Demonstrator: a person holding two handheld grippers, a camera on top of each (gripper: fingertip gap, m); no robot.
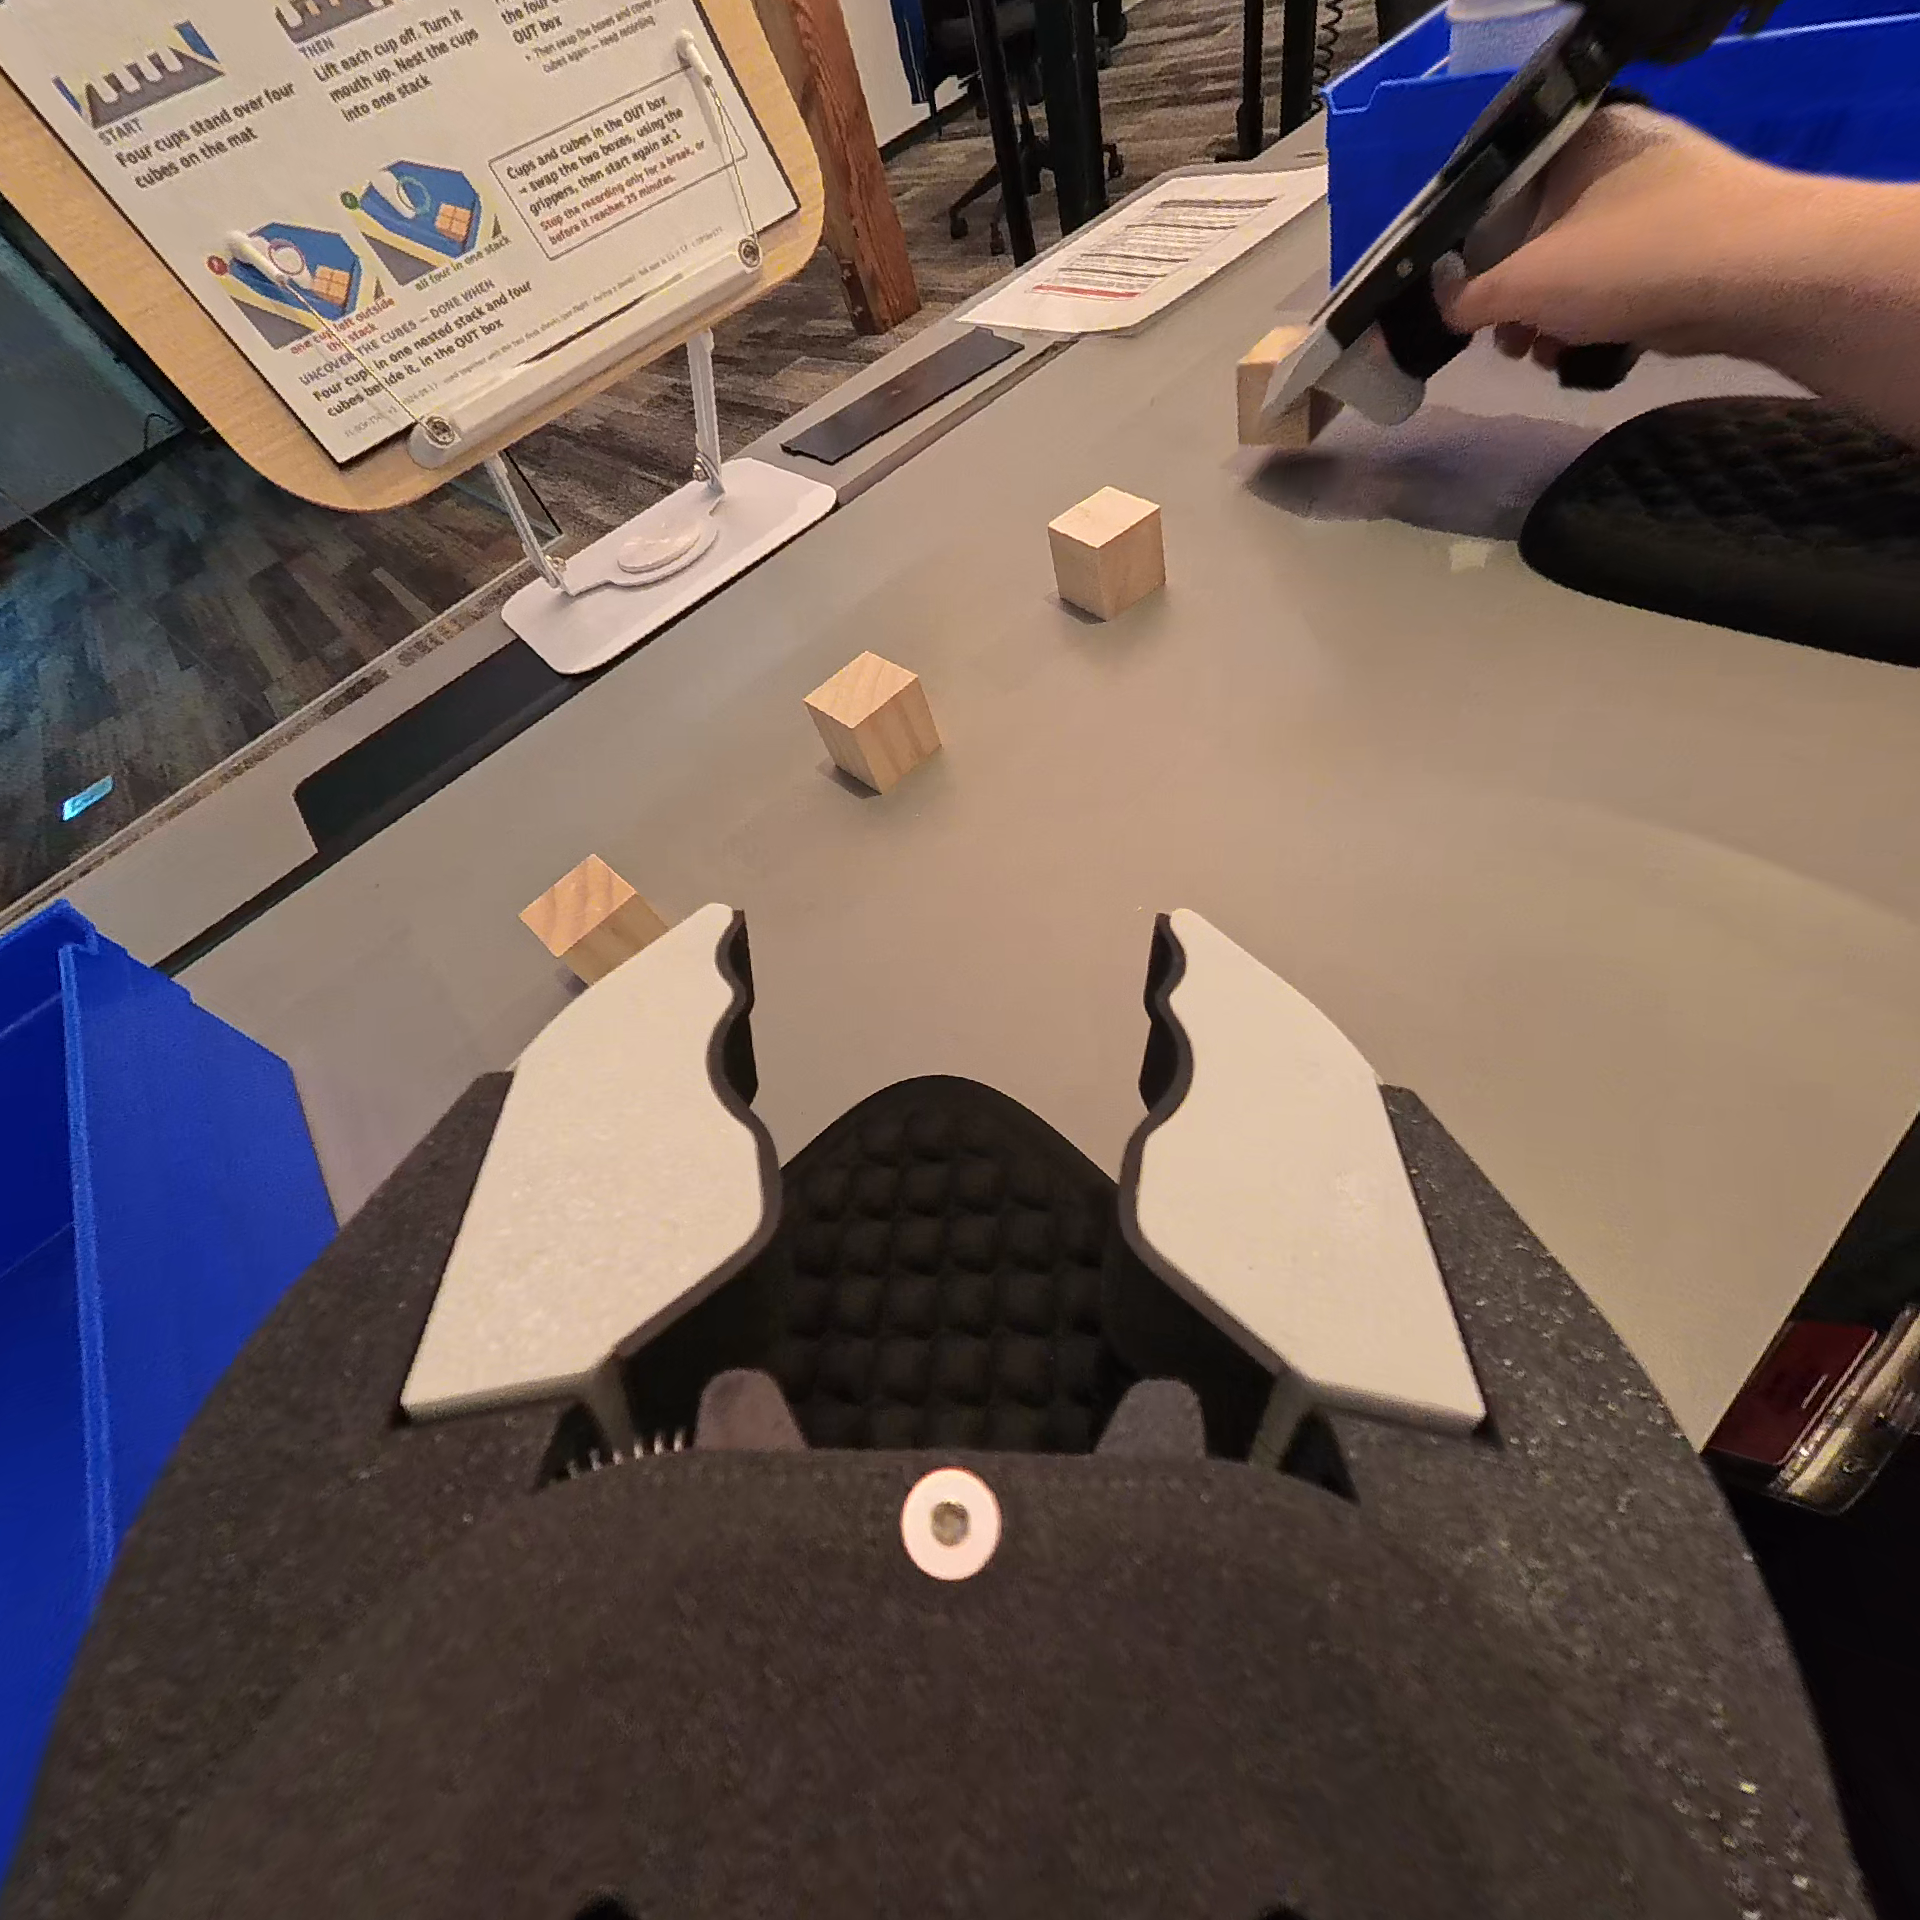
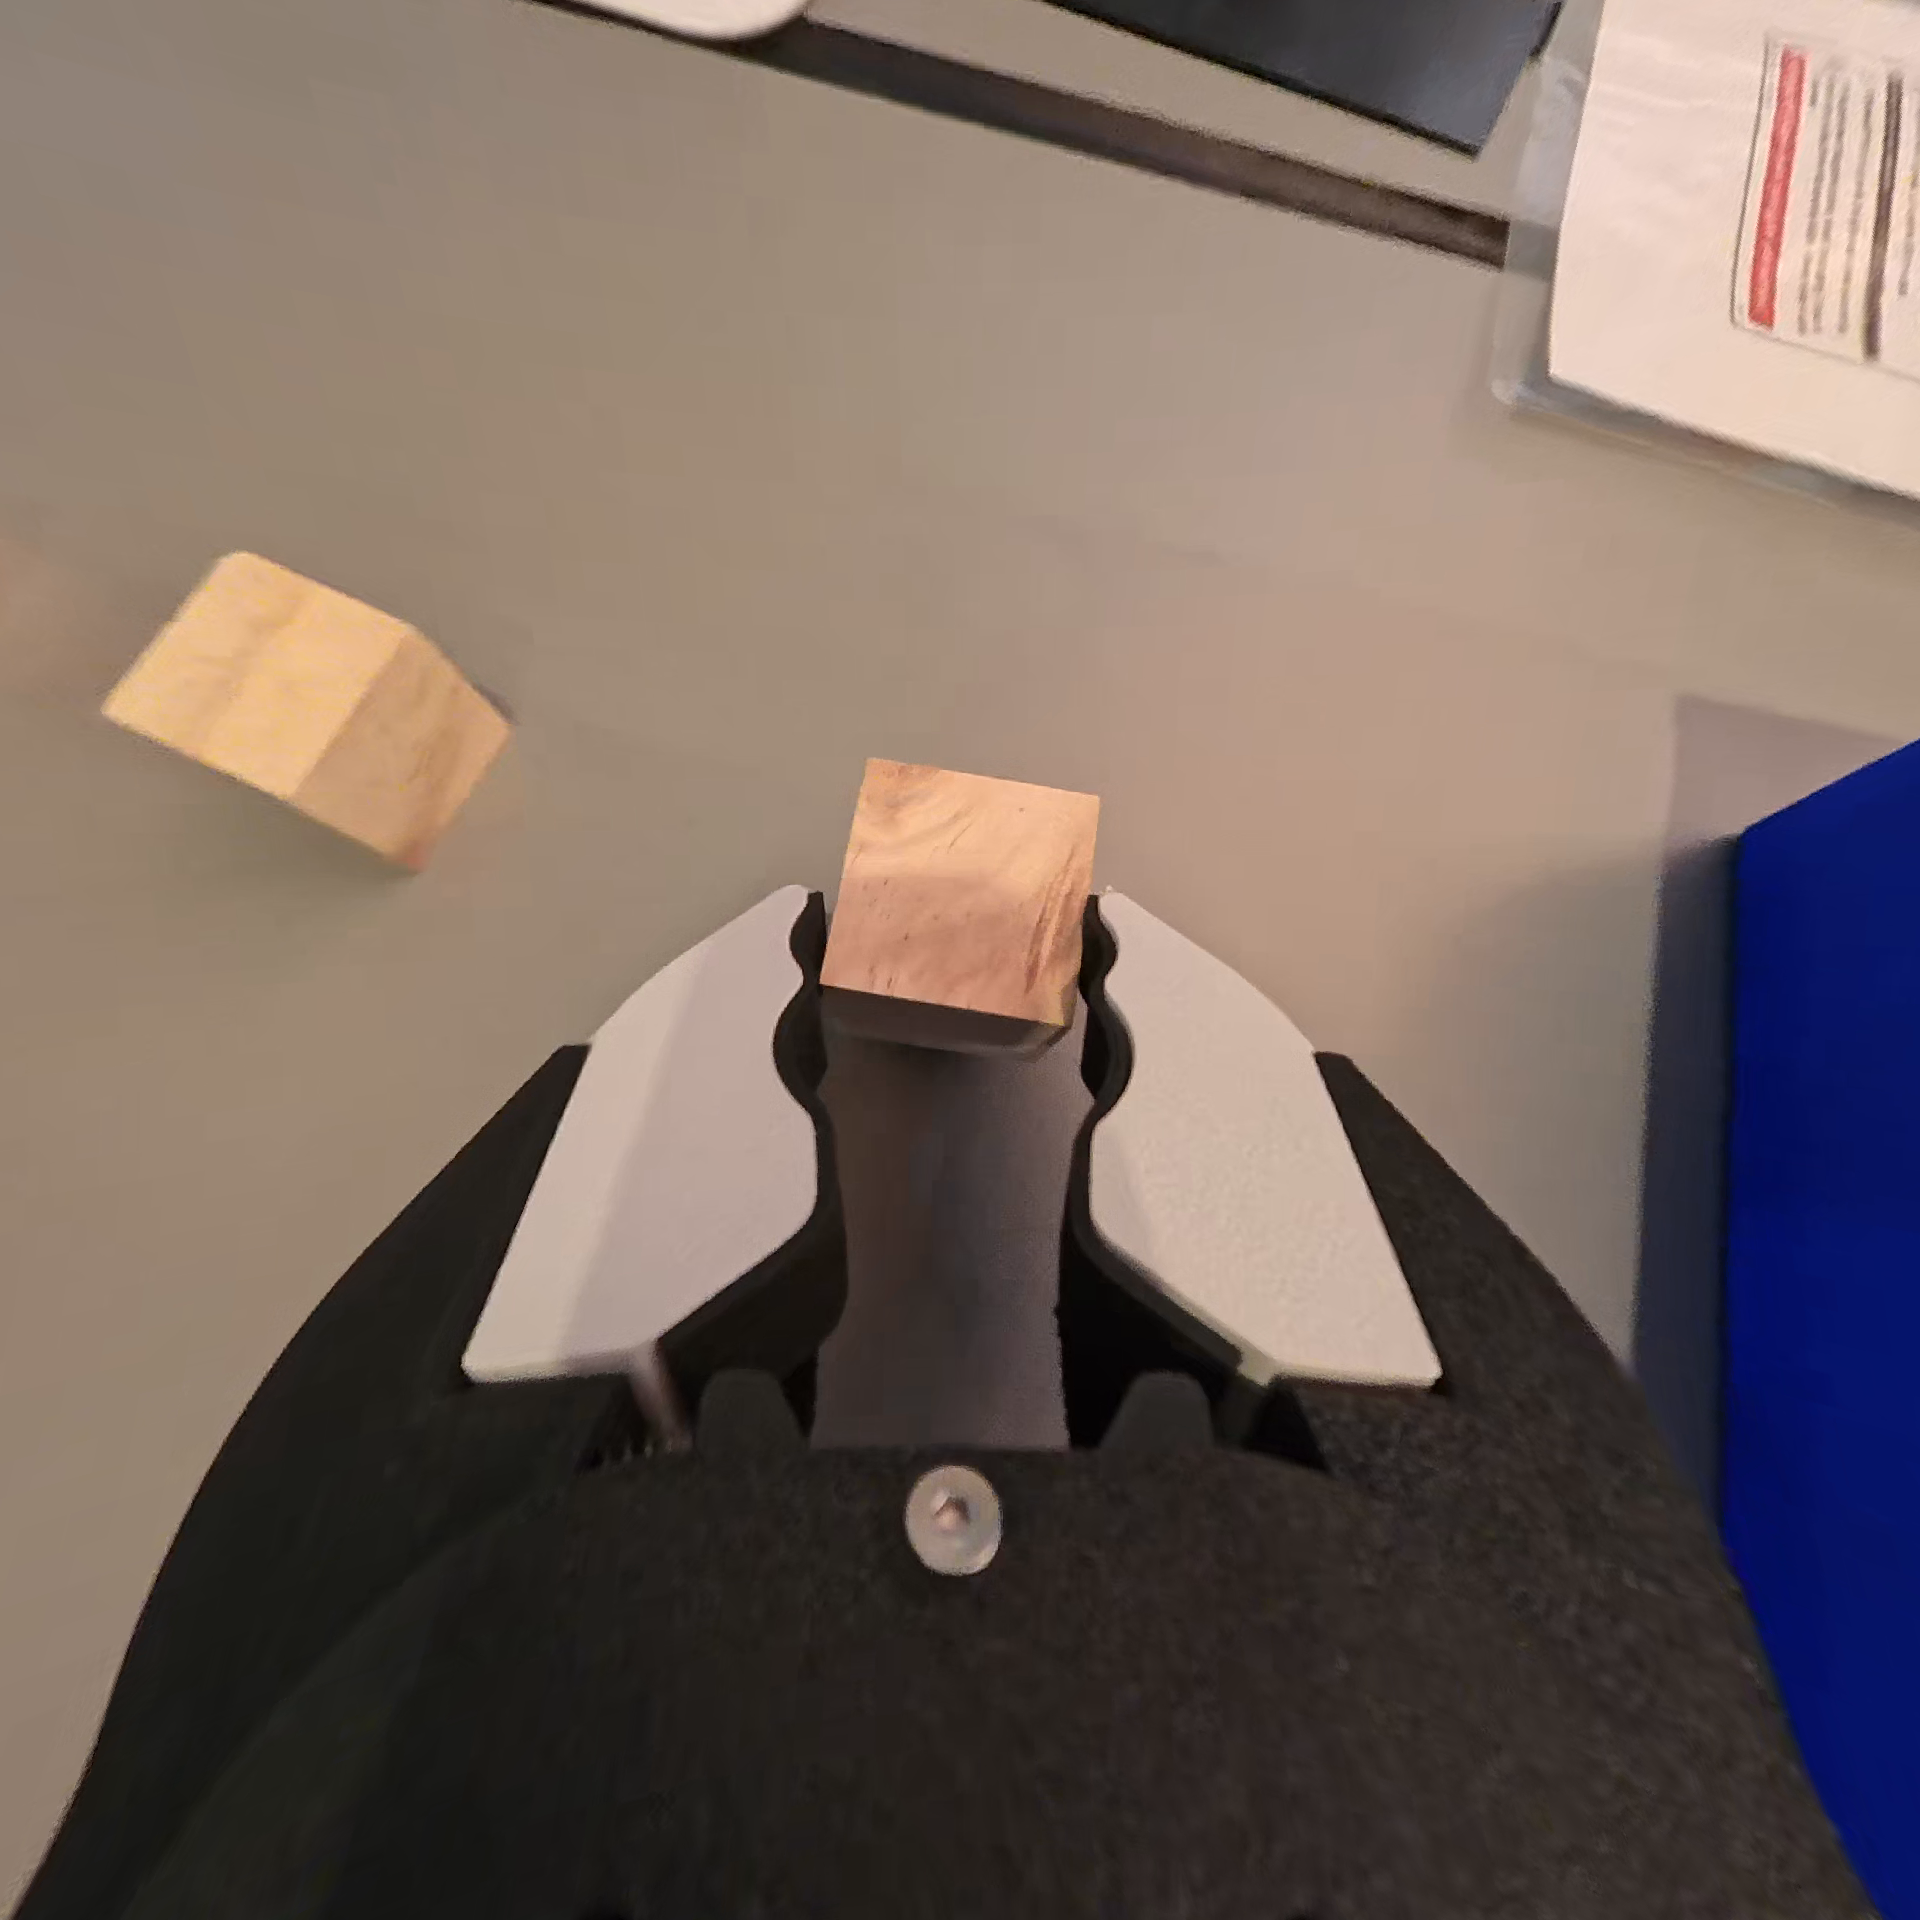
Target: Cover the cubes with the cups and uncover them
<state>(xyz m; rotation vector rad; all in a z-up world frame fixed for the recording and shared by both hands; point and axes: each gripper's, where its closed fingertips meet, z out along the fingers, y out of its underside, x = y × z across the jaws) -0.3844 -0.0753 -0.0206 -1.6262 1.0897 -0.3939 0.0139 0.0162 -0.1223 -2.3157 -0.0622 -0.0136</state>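
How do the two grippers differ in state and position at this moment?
The left gripper is open and empty; the right gripper is shut on a wooden cube. The left gripper hangs back near three free cubes; the right gripper is at the far end of the grey table. Both have pale grey fingers.

The right gripper [image 2: 958, 940] pinches a wooden cube [image 2: 961, 899] between its grey fingertips [image 2: 1164, 956] above the grey table [image 2: 935, 416]. A second cube [image 2: 307, 707] lies apart to the left. A blue bin [image 2: 1829, 1195] stands at right, and a laminated sheet [image 2: 1704, 239] lies at upper right.
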